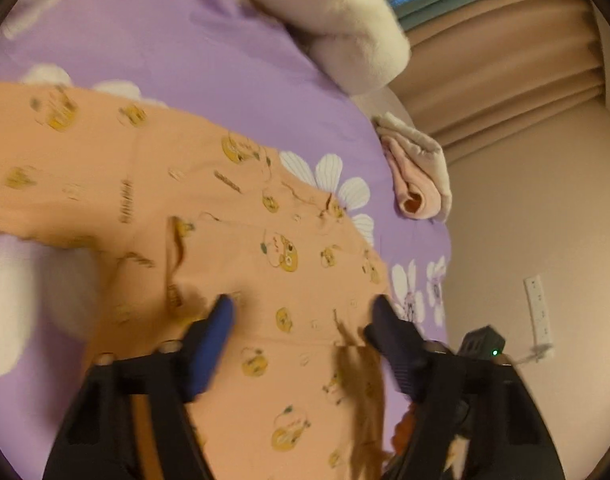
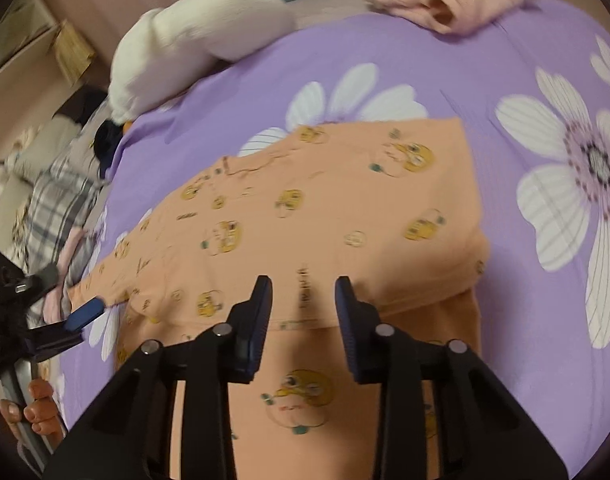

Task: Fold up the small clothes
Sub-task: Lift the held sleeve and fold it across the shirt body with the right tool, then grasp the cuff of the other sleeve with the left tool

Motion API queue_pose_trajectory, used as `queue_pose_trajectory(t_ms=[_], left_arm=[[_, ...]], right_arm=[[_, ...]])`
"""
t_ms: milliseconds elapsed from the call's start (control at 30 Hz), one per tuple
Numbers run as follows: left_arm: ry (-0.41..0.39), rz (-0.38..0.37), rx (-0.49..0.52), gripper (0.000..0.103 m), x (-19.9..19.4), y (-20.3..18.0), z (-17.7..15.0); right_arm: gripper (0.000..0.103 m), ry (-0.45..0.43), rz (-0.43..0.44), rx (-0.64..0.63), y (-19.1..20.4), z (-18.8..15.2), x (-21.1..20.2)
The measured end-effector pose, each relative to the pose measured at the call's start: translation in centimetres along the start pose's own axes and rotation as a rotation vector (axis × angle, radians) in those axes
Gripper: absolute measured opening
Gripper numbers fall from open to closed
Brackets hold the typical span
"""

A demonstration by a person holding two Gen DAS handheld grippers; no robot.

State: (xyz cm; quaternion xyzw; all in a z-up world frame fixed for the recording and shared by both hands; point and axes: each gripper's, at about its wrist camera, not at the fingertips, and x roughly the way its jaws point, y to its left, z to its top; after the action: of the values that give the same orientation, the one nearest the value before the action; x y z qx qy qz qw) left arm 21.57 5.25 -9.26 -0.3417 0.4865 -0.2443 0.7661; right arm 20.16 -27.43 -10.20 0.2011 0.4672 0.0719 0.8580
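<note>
Unfortunately, lettering on the orange garment (image 2: 305, 216) is blurred unreadable.

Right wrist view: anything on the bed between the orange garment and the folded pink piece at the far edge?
No. In the right wrist view only bare purple flowered sheet lies between the orange garment and the folded pink piece.

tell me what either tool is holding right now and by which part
Nothing is held. The left tool and the right tool both stand open over the orange cartoon-print cotton garment spread on the purple flowered bedsheet, with no fabric pinched between their pads.
</note>
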Motion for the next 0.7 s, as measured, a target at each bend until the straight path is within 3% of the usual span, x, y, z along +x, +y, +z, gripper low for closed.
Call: queue_pose_trajectory(t_ms=[100,233,300,400,433,500,567,633,700], left_arm=[[0.008,0.046,-0.01,0.062,1.9,1.0,0.2],[0.016,0.17,-0.037,0.06,3.1,3.4,-0.2],[0.014,0.156,-0.048,0.053,2.8,4.3,-0.2],[0.016,0.099,-0.069,0.053,1.5,4.5,0.0],[0.011,0.081,-0.067,0.055,0.8,4.4,0.0],[-0.03,0.06,-0.056,0.071,-1.3,4.7,-0.1],[-0.089,0.044,-0.073,0.078,-3.9,5.8,-0.4],[-0.147,0.025,-0.114,0.078,-6.9,7.9,-0.5],[-0.214,0.054,-0.166,0.078,-10.0,10.5,-0.5]], right_arm=[[0.03,0.001,0.017,0.042,-1.1,-0.4,0.2],[0.027,0.012,0.011,0.082,-2.7,-0.9,0.3],[0.026,0.021,0.002,0.084,-3.2,-1.0,0.4],[0.026,0.027,0.009,0.094,-3.5,-1.0,0.3],[0.03,0.028,0.016,0.102,-3.4,-1.0,0.0],[0.03,0.018,0.033,0.093,-2.9,-1.1,-0.8],[0.033,0.001,0.052,0.06,-2.2,-1.4,-2.0],[0.035,-0.012,0.066,0.033,-1.6,-2.0,-3.2],[0.039,-0.019,0.078,0.021,-1.2,-2.7,-4.2]])
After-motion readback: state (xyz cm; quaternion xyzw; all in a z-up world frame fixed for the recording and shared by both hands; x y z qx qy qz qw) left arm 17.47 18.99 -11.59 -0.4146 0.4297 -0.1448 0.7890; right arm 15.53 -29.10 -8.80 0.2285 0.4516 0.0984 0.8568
